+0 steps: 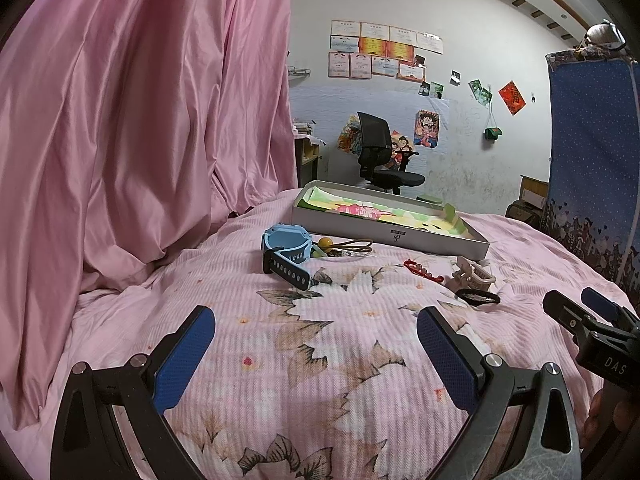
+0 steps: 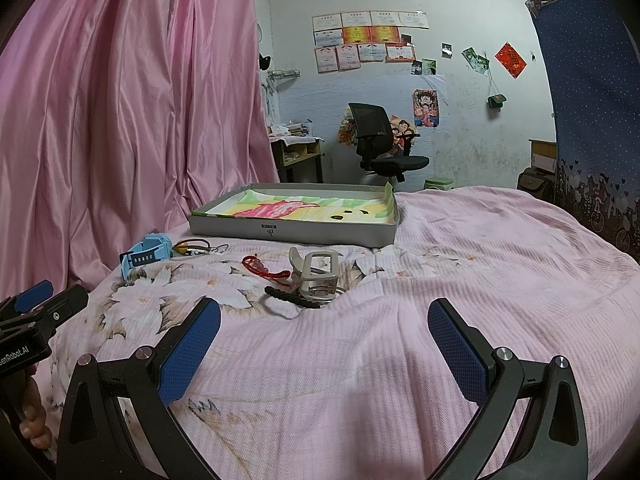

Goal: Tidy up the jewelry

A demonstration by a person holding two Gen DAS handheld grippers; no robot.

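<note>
A pink floral bed point(image 1: 340, 380) carries everything. At its far side lies a shallow grey box point(image 2: 296, 232), open on top and lined with a bright pink, green and yellow sheet; a few small dark bits sit on the lining, too small to identify. In front of the box the jewelry lies loose in a row. A light blue watch point(image 1: 286, 248) with a holed strap rests at the left. Beside it sits a brown cord with a yellow bead point(image 1: 344, 245), partly hidden behind the watch. Then come a beige claw hair clip point(image 2: 316, 276), a red beaded bracelet point(image 2: 266, 268), and a black hair tie point(image 2: 292, 298) touching the clip. The left gripper point(image 1: 316, 356) and right gripper point(image 2: 324, 352) hover near the bed, fingers spread wide and holding nothing.
</note>
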